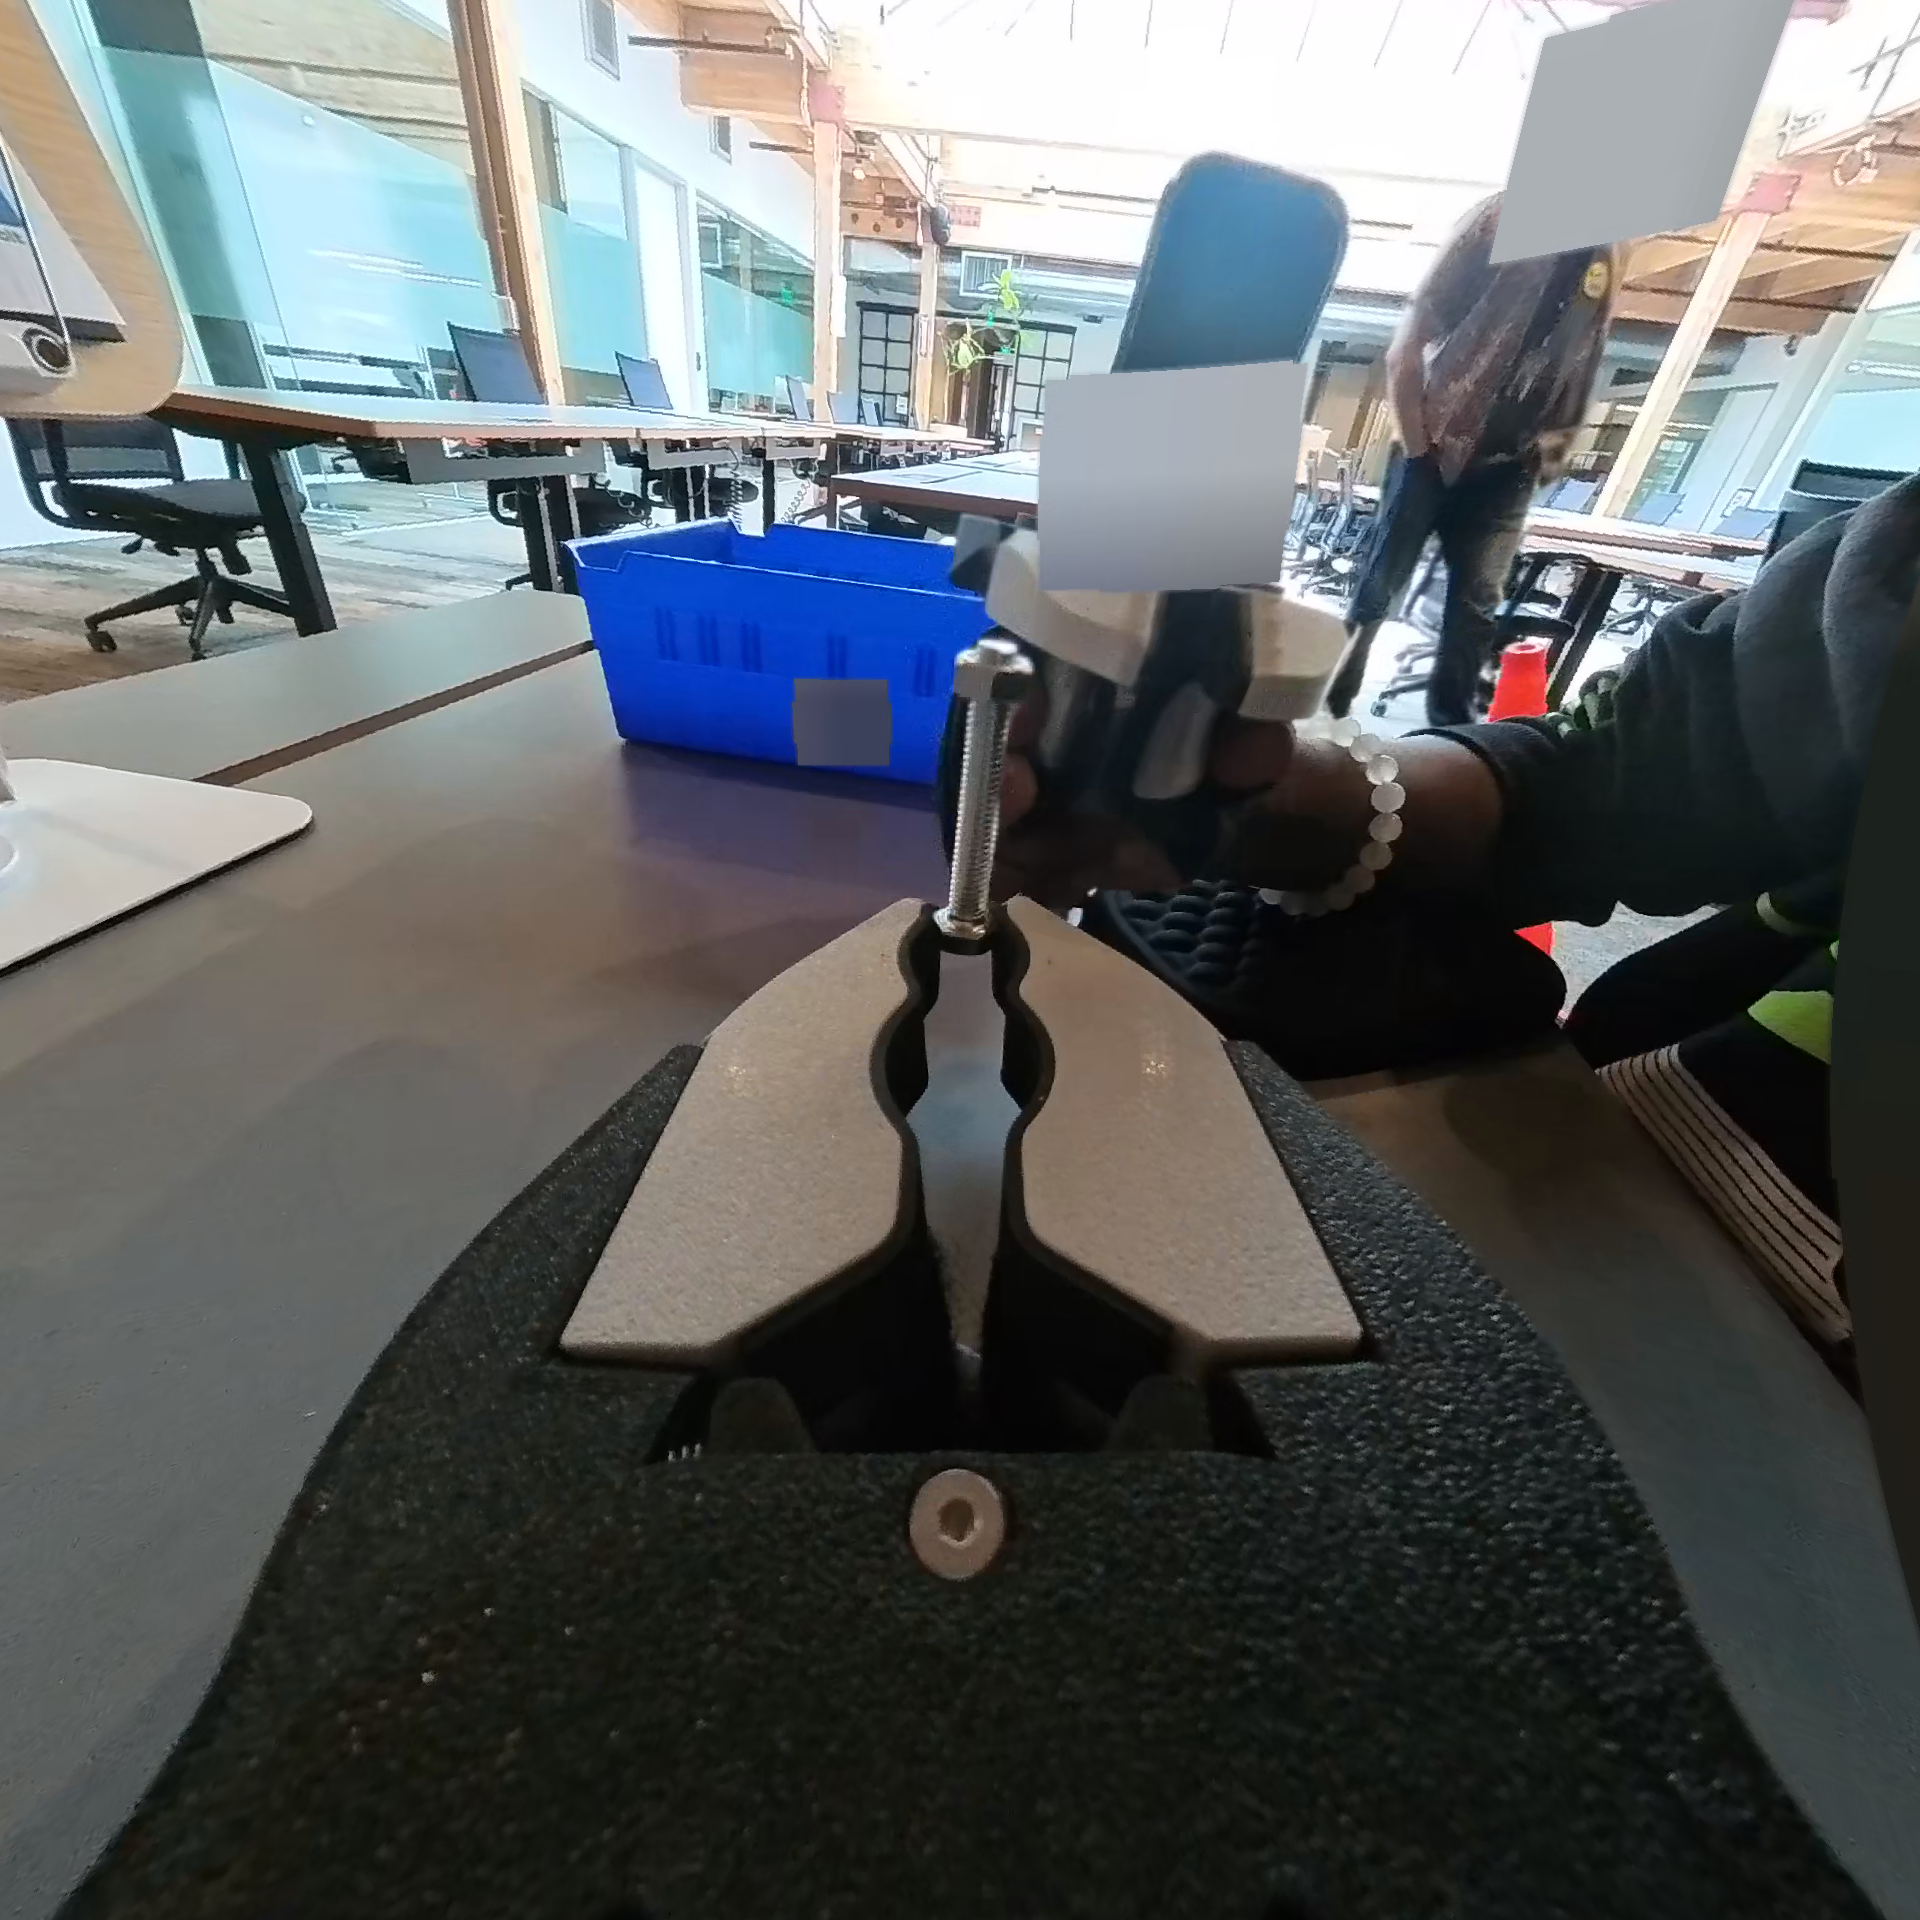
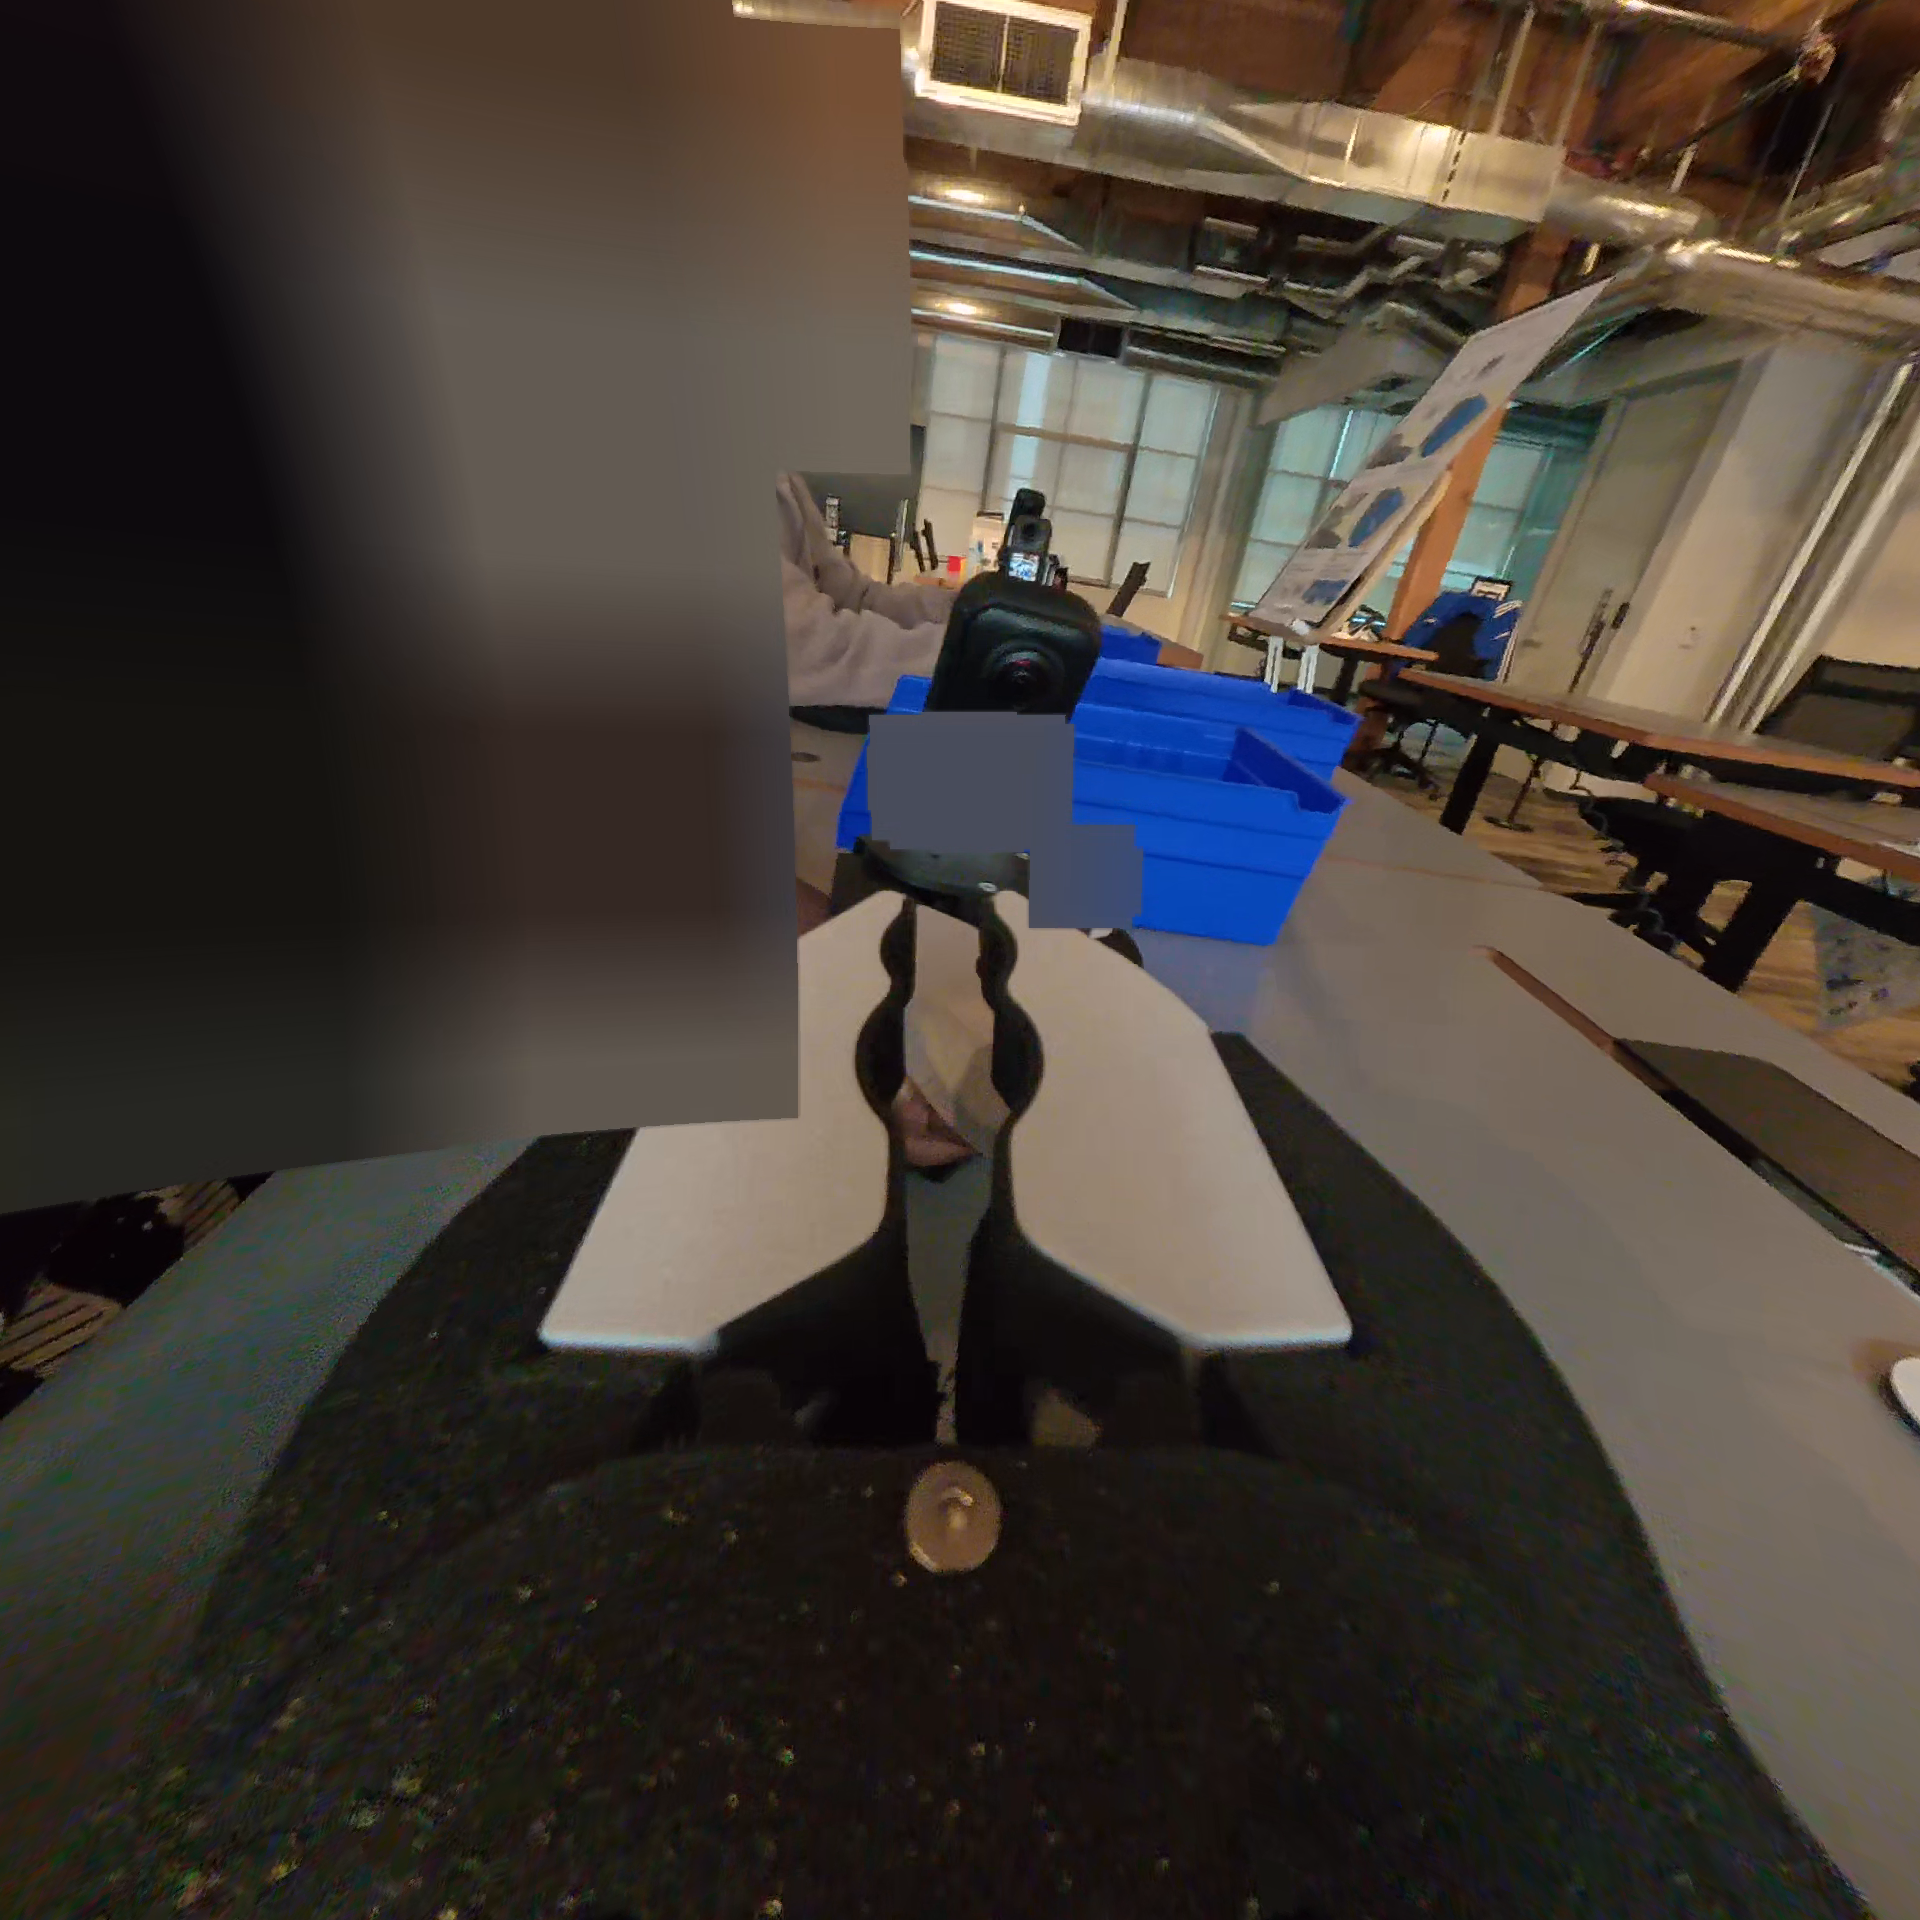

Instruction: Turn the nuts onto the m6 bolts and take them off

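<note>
Bolt (image 1: 978,790) orientation governs the coming move: its long axis stands nearly upright, rising from the tips of my left tongs (image 1: 969,928). At its foot a nut (image 1: 966,920) sits between the two tips, and the left tongs are closed on that nut. At its top, the hexagonal head lies against the underside of my right tool, which shows at far right in the left wrist view, held in a hand (image 1: 1153,790).

In the right wrist view, the right tongs (image 2: 943,914) stand narrowly apart. I see neither bolt nor nut between their tips, so I cannot tell whether they grip anything.

Judgement: turning must run about the upright axis. The left tongs are nearer the nut, over the desk (image 1: 436,935). A blue bin (image 1: 769,644) stands beyond.
</note>
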